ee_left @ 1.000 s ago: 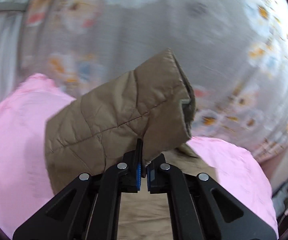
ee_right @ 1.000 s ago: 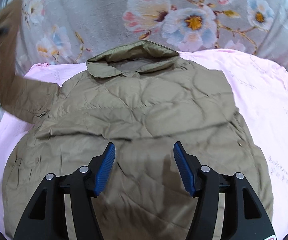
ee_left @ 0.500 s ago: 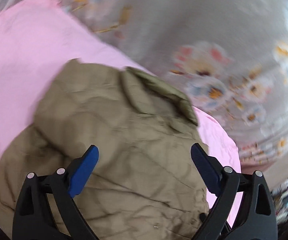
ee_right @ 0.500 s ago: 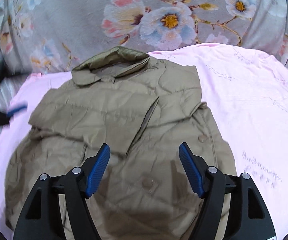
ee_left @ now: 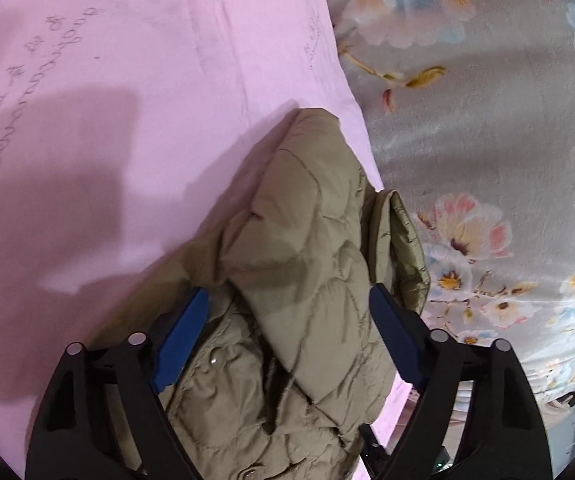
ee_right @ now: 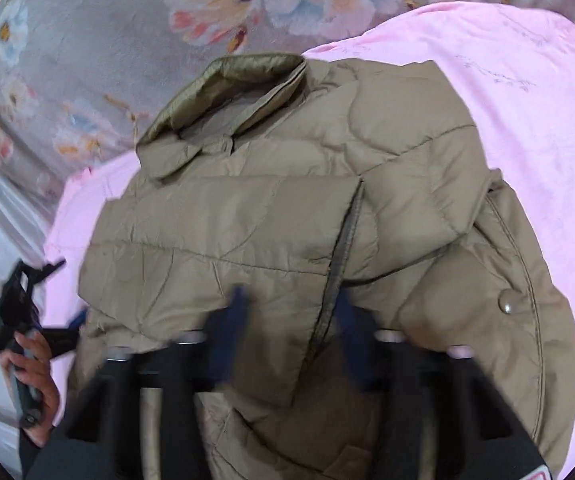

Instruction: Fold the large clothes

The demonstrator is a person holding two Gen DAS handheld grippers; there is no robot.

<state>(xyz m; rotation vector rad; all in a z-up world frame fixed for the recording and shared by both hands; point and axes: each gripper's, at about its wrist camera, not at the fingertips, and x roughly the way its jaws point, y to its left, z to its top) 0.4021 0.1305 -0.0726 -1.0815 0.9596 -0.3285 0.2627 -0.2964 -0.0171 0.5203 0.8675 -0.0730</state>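
Right gripper [ee_right: 291,332] motion-blurred, jacket [ee_right: 287,240] hem cut off by bottom edge

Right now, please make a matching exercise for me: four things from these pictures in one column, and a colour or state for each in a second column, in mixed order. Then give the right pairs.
Things:
1. quilted jacket
2. sheet under the jacket
3. blanket beyond the sheet
4. left gripper

Colour or state:
A. grey with flowers
B. open, holding nothing
C. olive-brown, one sleeve folded across its body
D. pink

Right pairs: 1-C, 2-D, 3-A, 4-B
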